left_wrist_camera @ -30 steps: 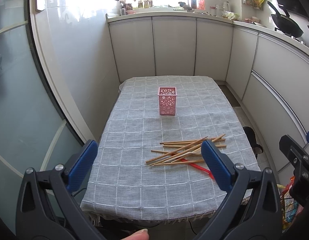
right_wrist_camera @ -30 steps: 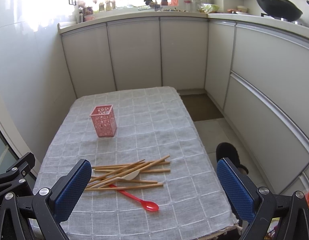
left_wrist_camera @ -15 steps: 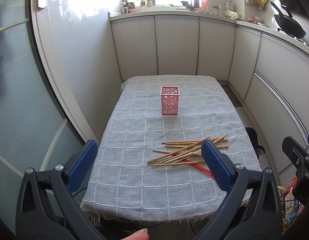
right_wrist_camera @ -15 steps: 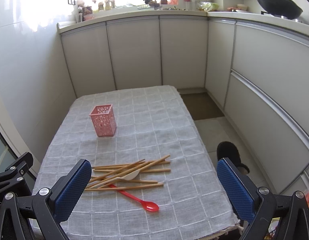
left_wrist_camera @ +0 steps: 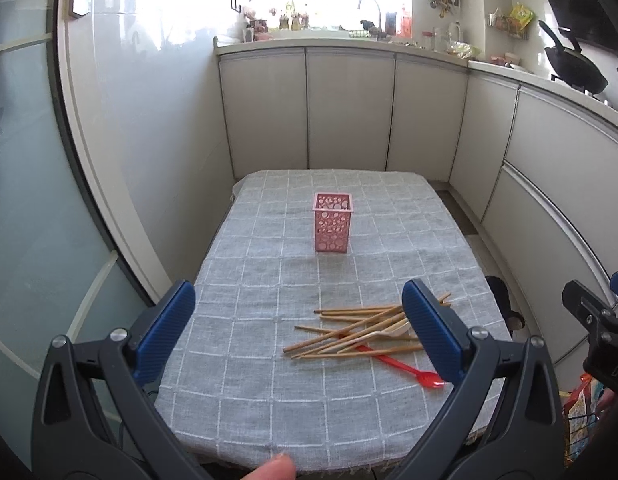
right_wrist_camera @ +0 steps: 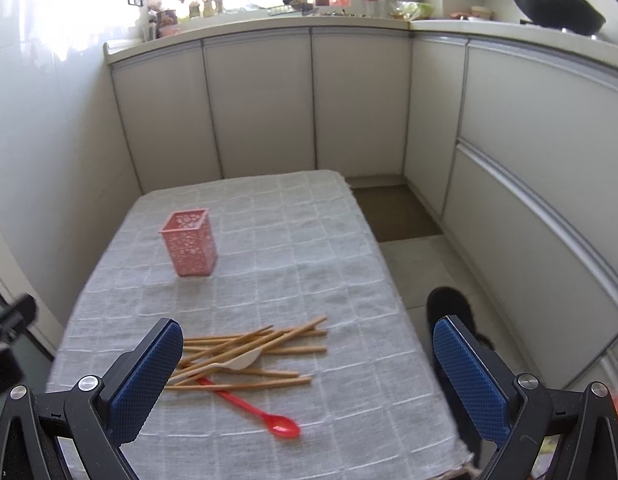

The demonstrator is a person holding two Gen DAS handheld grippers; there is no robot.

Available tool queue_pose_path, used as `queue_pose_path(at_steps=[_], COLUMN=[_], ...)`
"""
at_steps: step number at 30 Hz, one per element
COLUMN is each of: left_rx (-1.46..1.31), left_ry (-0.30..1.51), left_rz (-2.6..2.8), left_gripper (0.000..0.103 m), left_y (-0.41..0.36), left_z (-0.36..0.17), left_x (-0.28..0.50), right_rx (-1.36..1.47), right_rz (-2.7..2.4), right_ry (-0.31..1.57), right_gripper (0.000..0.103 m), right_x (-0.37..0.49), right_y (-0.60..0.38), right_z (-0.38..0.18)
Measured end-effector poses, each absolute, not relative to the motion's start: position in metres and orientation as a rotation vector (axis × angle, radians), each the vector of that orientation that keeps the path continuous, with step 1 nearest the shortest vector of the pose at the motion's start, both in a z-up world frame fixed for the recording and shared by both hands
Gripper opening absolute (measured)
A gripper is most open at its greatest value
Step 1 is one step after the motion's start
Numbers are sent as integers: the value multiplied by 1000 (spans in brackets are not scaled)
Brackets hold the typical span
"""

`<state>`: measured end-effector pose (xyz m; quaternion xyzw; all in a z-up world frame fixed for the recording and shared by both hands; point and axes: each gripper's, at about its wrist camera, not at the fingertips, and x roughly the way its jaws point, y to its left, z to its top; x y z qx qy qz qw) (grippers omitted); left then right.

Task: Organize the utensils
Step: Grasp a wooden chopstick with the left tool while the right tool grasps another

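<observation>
A pink perforated holder (left_wrist_camera: 332,222) stands upright mid-table; it also shows in the right wrist view (right_wrist_camera: 189,243). Several wooden chopsticks (left_wrist_camera: 349,334) lie in a loose pile near the table's front right, with a white spoon (left_wrist_camera: 383,334) on them and a red spoon (left_wrist_camera: 405,368) under and in front. The right wrist view shows the chopsticks (right_wrist_camera: 253,354), white spoon (right_wrist_camera: 233,362) and red spoon (right_wrist_camera: 265,418). My left gripper (left_wrist_camera: 297,334) is open and empty, above the table's near edge. My right gripper (right_wrist_camera: 305,380) is open and empty, just short of the pile.
The table carries a grey checked cloth (left_wrist_camera: 269,412). White kitchen cabinets (left_wrist_camera: 349,108) wrap around the far and right sides. A glass door (left_wrist_camera: 25,200) is at the left. A dark shoe (right_wrist_camera: 449,304) lies on the floor right of the table.
Both grippers have moved forward and a little lower toward the table; the pile and holder look larger. The utensils have not moved.
</observation>
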<state>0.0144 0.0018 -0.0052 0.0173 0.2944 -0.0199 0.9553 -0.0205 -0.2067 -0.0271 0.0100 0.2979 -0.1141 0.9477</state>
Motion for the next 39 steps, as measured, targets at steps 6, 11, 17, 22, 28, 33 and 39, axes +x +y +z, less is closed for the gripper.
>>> queue_pose_path(at_steps=[6, 11, 17, 22, 28, 33, 39], left_rx=[107, 125, 128, 115, 203, 283, 286], left_ry=[746, 975, 1155, 1169, 1263, 1284, 1299], left_rz=[-184, -376, -517, -618, -711, -751, -734], left_gripper=[103, 101, 79, 54, 30, 29, 24], left_y=[-16, -43, -68, -82, -120, -140, -144], left_z=[-32, -70, -126, -168, -203, -218, -223], left_x=[61, 114, 173, 201, 222, 226, 239], right_rx=[42, 125, 162, 214, 329, 392, 441], right_rz=[-210, -148, -138, -115, -82, -86, -81], right_ry=[697, 837, 923, 994, 1054, 1085, 1106], right_gripper=[103, 103, 103, 103, 99, 96, 95], right_x=[13, 47, 78, 104, 130, 144, 153], right_y=[-229, -246, -258, -271, -287, -298, -305], right_z=[-49, -83, -120, -151, -179, -193, -204])
